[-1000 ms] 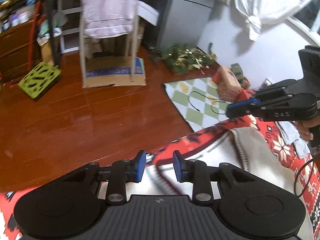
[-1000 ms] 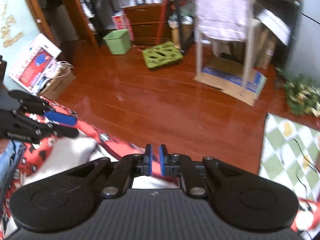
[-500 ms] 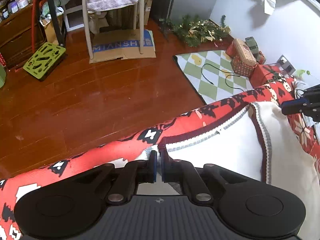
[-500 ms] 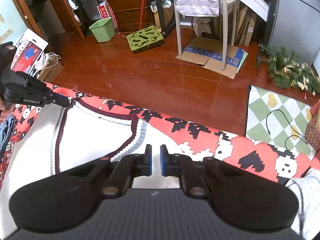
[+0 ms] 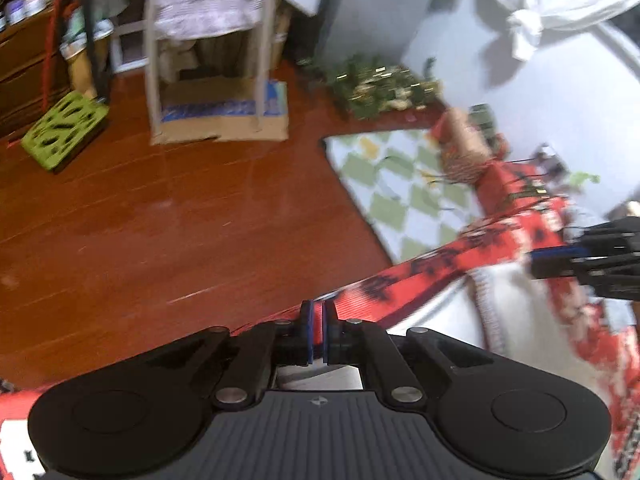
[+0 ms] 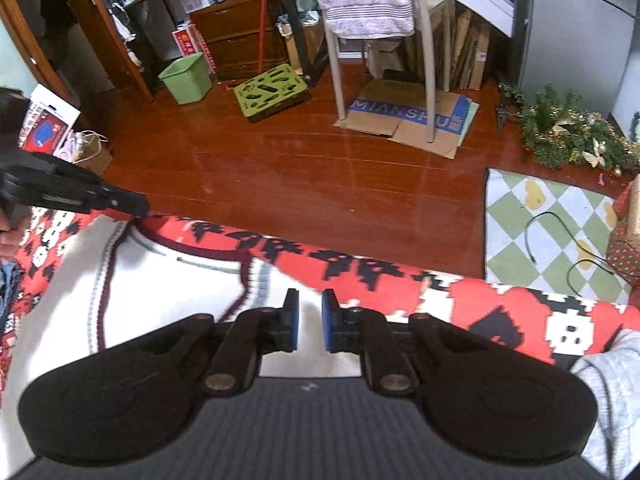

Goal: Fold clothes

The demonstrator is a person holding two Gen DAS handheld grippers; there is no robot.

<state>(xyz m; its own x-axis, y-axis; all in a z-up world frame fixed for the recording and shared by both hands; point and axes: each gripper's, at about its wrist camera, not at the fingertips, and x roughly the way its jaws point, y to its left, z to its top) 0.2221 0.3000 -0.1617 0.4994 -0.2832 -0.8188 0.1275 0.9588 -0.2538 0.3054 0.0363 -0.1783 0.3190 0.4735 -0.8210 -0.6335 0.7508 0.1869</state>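
A cream knit sweater (image 6: 160, 300) with dark red and grey trim lies spread on a red, black and white patterned blanket (image 6: 360, 268). My right gripper (image 6: 310, 326) hovers over its near part, pads a narrow gap apart, flat cream cloth showing between them. My left gripper (image 5: 318, 334) is shut. In the right wrist view the left gripper (image 6: 140, 208) has its tip at the sweater's far left corner, which rises toward it. The left wrist view is blurred; it shows the sweater (image 5: 508, 292) and the right gripper (image 5: 536, 260) at the right edge.
Beyond the blanket's edge is red wood floor (image 6: 320, 184). On it stand a chair draped with a towel (image 6: 368, 0), flat cardboard (image 6: 404, 120), a green stool (image 6: 270, 90), a green bin (image 6: 186, 78) and a checked mat (image 6: 540, 232). A grey garment (image 6: 608, 380) lies at my right.
The left gripper shut on the sweater's edge, then swung up and away, blurring its view. The right gripper came down over the sweater and its pads parted slightly.
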